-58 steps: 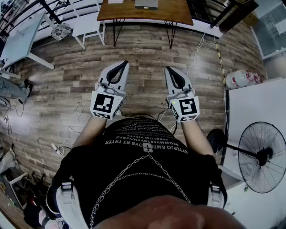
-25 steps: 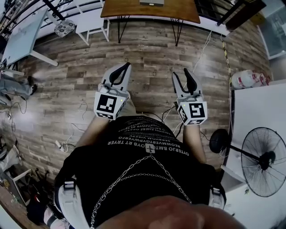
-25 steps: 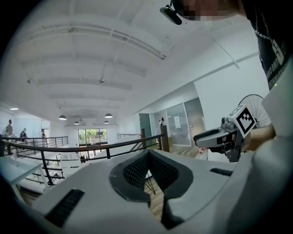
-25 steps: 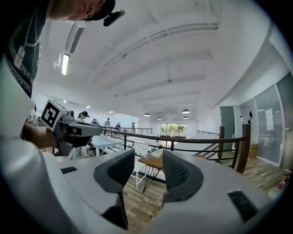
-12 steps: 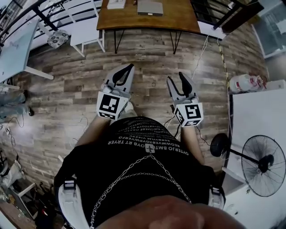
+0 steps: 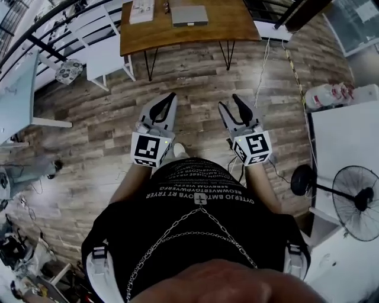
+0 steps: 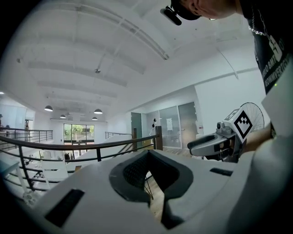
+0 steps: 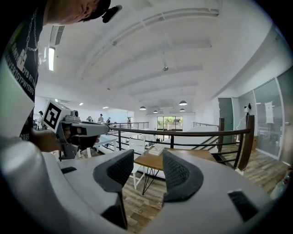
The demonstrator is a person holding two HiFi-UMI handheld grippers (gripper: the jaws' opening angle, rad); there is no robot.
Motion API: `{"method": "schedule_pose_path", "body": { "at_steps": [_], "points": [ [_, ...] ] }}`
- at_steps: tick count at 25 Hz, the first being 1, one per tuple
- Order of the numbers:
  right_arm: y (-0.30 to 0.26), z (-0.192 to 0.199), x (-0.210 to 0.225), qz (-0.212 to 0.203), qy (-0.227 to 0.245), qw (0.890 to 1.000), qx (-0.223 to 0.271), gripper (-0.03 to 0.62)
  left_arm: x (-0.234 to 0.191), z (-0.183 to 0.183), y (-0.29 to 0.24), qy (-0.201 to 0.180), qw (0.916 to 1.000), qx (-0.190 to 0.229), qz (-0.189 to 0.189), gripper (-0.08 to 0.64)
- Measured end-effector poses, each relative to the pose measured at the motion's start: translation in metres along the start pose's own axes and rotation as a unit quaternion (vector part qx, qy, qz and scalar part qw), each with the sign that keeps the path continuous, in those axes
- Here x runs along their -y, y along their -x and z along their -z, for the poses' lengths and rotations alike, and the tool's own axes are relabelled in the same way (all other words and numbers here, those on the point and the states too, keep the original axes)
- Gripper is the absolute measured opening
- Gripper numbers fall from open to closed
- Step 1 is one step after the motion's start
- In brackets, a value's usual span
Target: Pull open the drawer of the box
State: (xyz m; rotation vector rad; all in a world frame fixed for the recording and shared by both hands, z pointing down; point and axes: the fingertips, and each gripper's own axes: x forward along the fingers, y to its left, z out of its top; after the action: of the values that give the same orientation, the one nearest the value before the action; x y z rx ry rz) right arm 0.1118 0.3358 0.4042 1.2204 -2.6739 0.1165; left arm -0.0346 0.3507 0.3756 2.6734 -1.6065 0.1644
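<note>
Approach step, drawer untouched. Left tool [image 6: 172,96] pinched together, empty; right tool [image 6: 230,102] just opened, jaws apart on nothing. Box apparently the grey slab [image 6: 189,15] on the far table [image 6: 231,26]; next, closing in to find its handle.

A loft-style office mezzanine shows a plank floor [image 6: 195,83], wooden table [image 6: 228,23], black railing [image 8: 183,133], glass-walled rooms [image 7: 171,125], pendant lamps [image 8: 183,103] and a pedestal fan [image 6: 358,202].
</note>
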Motion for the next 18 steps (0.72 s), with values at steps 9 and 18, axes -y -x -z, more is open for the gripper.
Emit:
{"method": "schedule_pose_path", "body": {
  "at_steps": [9, 18],
  "points": [
    [-0.028, -0.009, 0.008, 0.028, -0.008, 1.000, -0.007, 0.184, -0.030, 0.000, -0.026, 0.006, 0.9995, 0.005, 0.031, 0.005],
    [-0.019, -0.007, 0.018, 0.052, -0.002, 0.999, -0.009, 0.184, -0.024, -0.002, -0.055, 0.008, 0.9980, 0.012, 0.062, 0.005]
  ]
}}
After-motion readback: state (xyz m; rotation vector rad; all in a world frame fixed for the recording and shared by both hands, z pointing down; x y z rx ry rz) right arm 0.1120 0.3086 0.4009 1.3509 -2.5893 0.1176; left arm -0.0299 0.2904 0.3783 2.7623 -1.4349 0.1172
